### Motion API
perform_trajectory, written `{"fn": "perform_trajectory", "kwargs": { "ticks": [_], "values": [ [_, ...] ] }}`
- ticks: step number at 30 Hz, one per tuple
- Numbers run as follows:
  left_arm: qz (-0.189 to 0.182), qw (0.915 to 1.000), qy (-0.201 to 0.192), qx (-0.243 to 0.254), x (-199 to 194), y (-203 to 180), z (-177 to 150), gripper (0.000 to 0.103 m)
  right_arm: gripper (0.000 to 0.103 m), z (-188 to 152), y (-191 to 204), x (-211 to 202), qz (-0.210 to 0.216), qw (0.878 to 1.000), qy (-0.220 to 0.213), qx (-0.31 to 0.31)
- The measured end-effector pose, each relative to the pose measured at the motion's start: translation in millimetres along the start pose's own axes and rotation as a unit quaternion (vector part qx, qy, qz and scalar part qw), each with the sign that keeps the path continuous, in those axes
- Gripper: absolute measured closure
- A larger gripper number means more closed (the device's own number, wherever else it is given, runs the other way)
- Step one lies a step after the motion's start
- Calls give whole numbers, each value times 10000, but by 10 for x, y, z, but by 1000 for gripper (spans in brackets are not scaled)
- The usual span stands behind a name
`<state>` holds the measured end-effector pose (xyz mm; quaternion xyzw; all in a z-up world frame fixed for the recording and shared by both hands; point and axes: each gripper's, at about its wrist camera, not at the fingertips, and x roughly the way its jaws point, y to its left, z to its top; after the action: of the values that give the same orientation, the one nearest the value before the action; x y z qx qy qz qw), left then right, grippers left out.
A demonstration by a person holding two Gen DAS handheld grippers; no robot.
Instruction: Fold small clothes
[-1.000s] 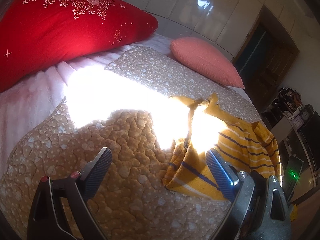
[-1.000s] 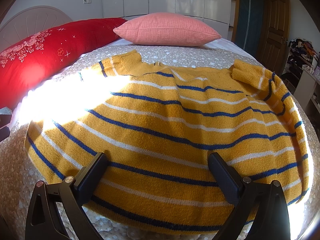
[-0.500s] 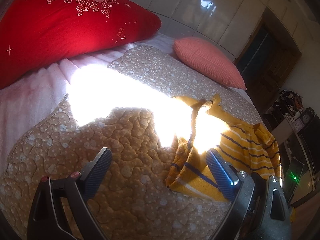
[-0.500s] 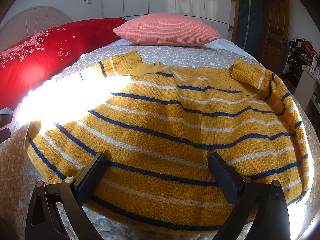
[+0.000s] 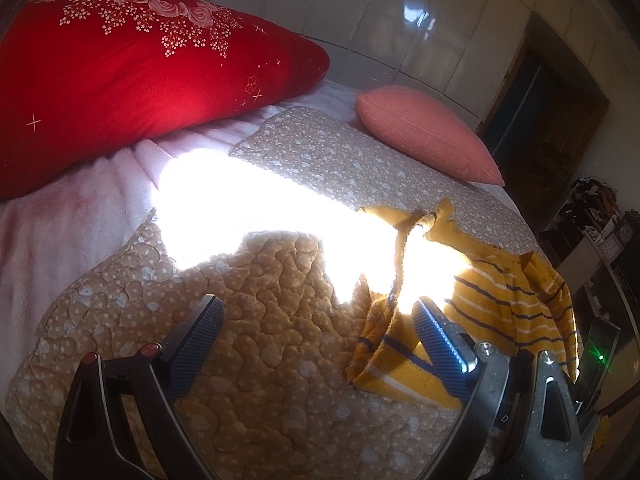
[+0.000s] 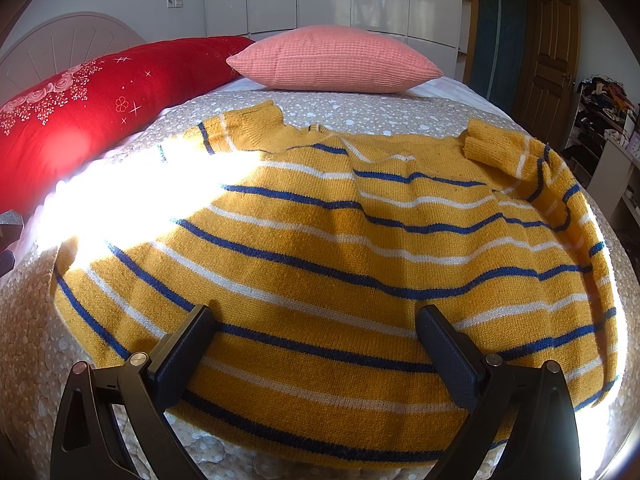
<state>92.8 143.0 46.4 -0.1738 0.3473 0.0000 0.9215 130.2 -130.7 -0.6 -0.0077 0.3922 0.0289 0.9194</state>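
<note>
A small yellow sweater (image 6: 340, 248) with blue and white stripes lies spread flat on the quilted bed cover (image 6: 28, 344), both sleeves folded in near the collar. My right gripper (image 6: 316, 320) is open and empty, hovering over the sweater's lower hem. In the left wrist view the sweater (image 5: 504, 300) lies at the right, its near corner beside my right fingertip. My left gripper (image 5: 320, 320) is open and empty over the bare quilt, left of the sweater's edge.
A large red floral pillow (image 5: 120, 72) lies at the left and a pink cushion (image 6: 336, 60) behind the sweater. A bright sun patch (image 5: 256, 208) crosses the bed. A door and cluttered shelves (image 6: 604, 108) stand at the right beyond the bed edge.
The left gripper view has shifted slightly, lowering and tilting toward the red pillow. The right gripper and the sweater have not visibly moved.
</note>
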Motion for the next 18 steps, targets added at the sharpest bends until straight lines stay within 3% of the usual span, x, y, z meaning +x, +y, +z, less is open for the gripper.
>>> {"fn": "perform_trajectory", "kwargs": {
  "ticks": [18],
  "values": [
    [-26,9998,104,-144,56,60,1,9,1,-4,1,0,-2,10000,-2,3]
  ]
}}
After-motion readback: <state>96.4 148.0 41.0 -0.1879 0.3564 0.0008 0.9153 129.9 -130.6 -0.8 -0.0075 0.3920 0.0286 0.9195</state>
